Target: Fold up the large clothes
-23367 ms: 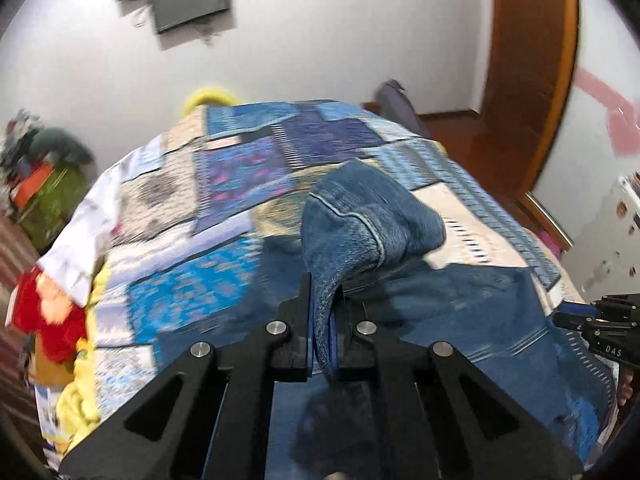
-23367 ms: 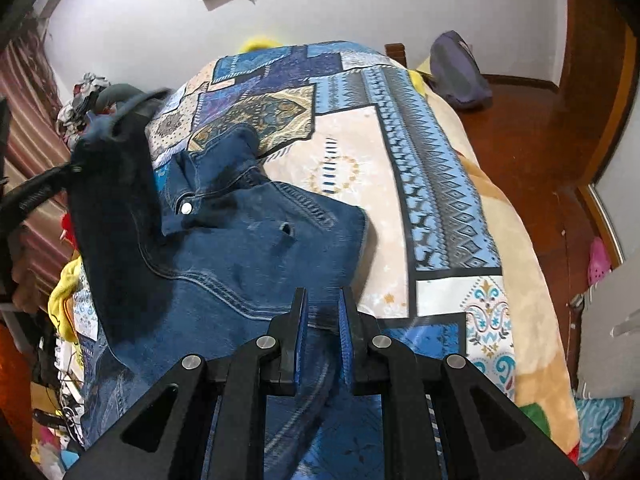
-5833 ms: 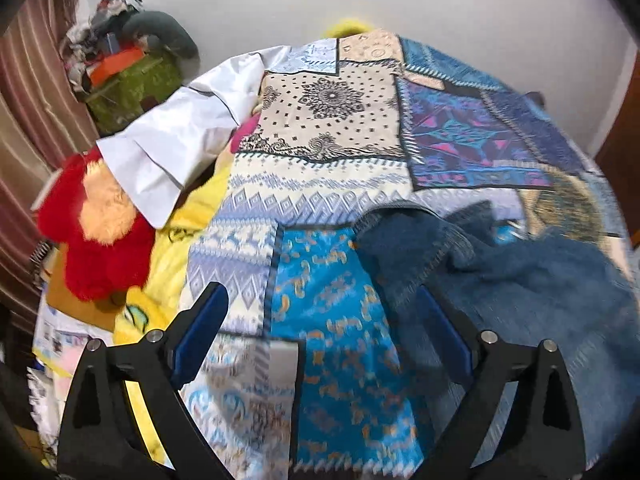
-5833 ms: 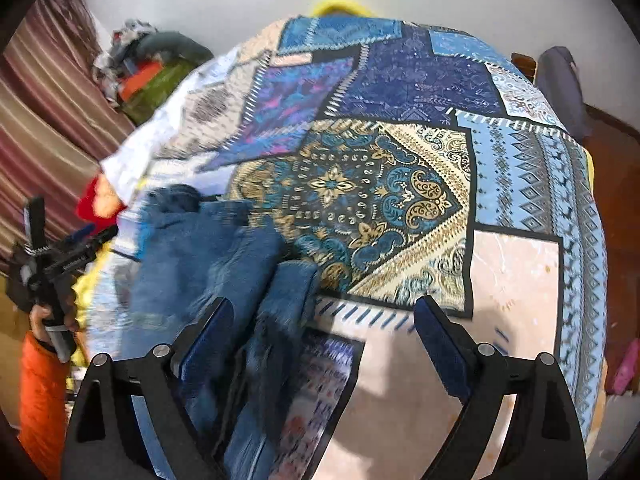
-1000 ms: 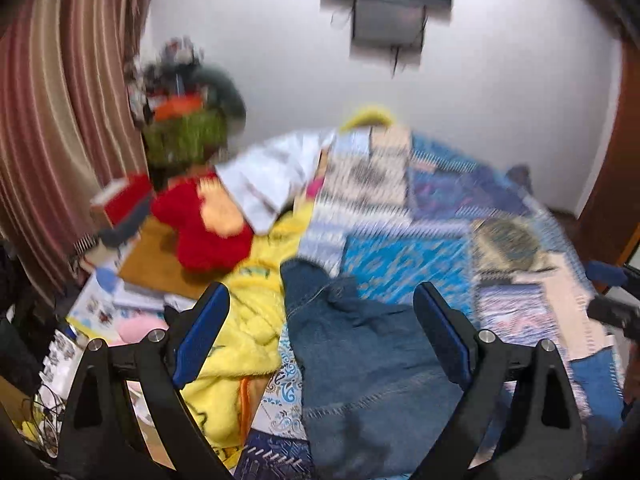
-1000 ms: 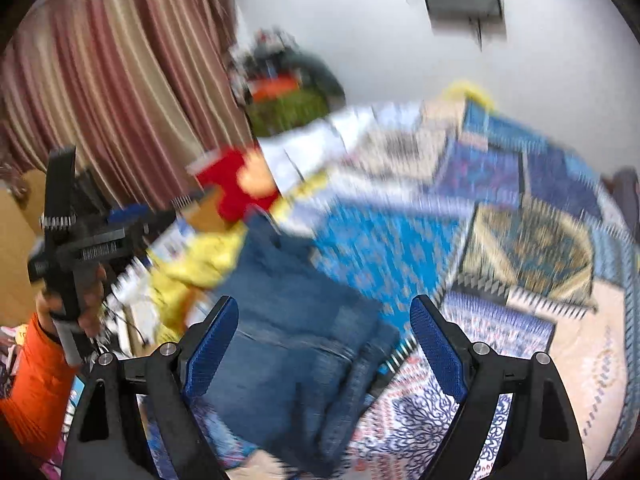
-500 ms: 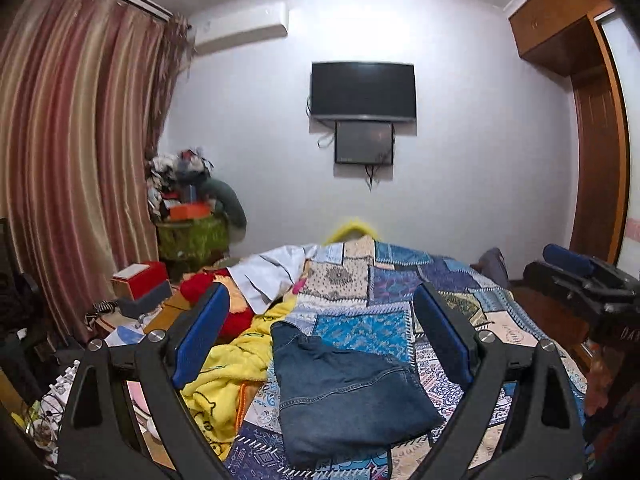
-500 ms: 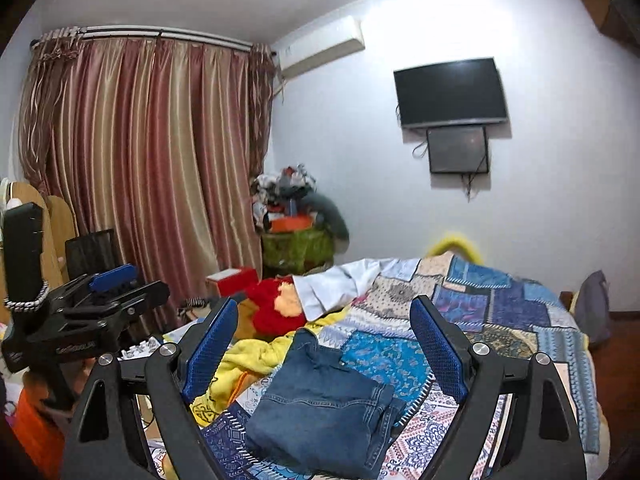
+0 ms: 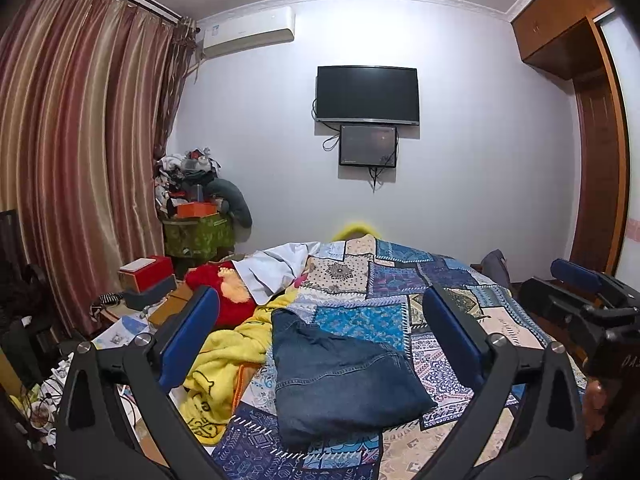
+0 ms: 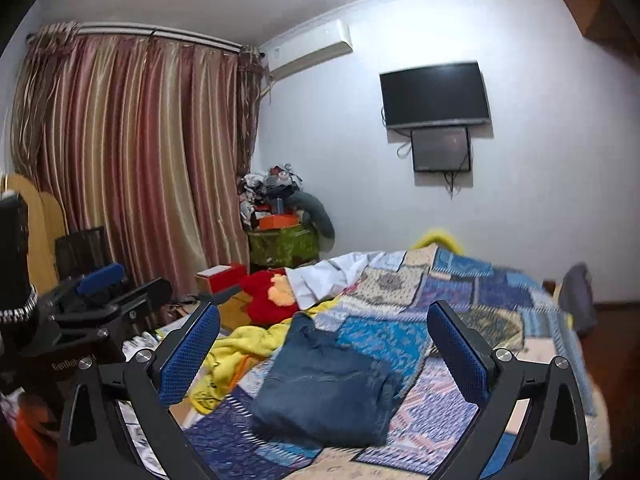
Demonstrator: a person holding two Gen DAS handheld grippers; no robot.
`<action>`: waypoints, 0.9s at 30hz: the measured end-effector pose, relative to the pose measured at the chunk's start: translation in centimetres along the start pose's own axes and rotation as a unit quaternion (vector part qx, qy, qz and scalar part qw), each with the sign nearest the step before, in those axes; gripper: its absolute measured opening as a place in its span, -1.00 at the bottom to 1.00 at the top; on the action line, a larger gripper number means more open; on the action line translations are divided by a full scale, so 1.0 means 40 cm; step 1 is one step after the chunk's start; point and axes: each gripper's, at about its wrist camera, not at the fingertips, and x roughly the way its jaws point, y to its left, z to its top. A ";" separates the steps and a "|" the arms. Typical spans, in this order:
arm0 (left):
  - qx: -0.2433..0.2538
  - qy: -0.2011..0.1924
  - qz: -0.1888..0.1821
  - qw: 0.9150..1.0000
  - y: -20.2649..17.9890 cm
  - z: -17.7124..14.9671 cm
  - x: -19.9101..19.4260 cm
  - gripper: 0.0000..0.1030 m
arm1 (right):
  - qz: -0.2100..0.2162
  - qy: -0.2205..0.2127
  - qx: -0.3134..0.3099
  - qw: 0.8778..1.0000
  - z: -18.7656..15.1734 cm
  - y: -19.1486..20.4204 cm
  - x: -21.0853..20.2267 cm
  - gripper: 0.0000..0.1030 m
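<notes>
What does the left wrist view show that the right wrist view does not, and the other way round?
Only the left wrist view shows the wooden wardrobe along the right wall, and the right hand-held gripper from outside at its right edge. Only the right wrist view shows the curtain rod, the dark chair by the curtain, and the left hand-held gripper from outside. Both show the folded jeans lying on the patchwork bedspread, the yellow blanket, the red plush toy and the wall television.

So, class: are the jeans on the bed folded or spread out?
Folded. The jeans lie as a compact, layered rectangle on the patchwork bedspread, with no legs trailing out; neither gripper touches them.
</notes>
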 end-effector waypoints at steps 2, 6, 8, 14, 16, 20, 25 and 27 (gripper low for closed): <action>-0.001 -0.001 0.001 1.000 0.003 -0.001 -0.003 0.99 | -0.006 0.001 0.002 1.000 0.000 -0.004 0.002 1.00; -0.008 0.000 -0.002 1.000 0.011 -0.004 -0.005 0.99 | -0.010 -0.001 0.000 1.000 -0.001 0.000 -0.007 1.00; -0.007 0.000 0.000 1.000 0.014 -0.003 -0.005 0.99 | -0.009 -0.001 -0.001 1.000 0.000 0.003 -0.005 1.00; -0.010 0.001 -0.002 1.000 0.015 -0.007 0.000 0.99 | -0.007 0.000 -0.009 1.000 0.000 0.013 -0.008 1.00; -0.008 0.001 0.000 1.000 0.011 -0.007 0.000 0.99 | -0.006 0.000 -0.009 1.000 0.000 0.014 -0.007 1.00; -0.007 -0.003 -0.001 1.000 0.008 -0.010 -0.004 0.99 | -0.005 0.000 -0.009 1.000 0.002 0.015 -0.007 1.00; -0.009 -0.004 -0.005 1.000 0.008 -0.010 -0.008 0.99 | -0.003 -0.001 -0.008 1.000 0.003 0.014 -0.011 1.00; -0.009 -0.004 -0.005 1.000 0.006 -0.009 -0.009 0.99 | -0.002 -0.003 -0.007 1.000 0.004 0.014 -0.013 1.00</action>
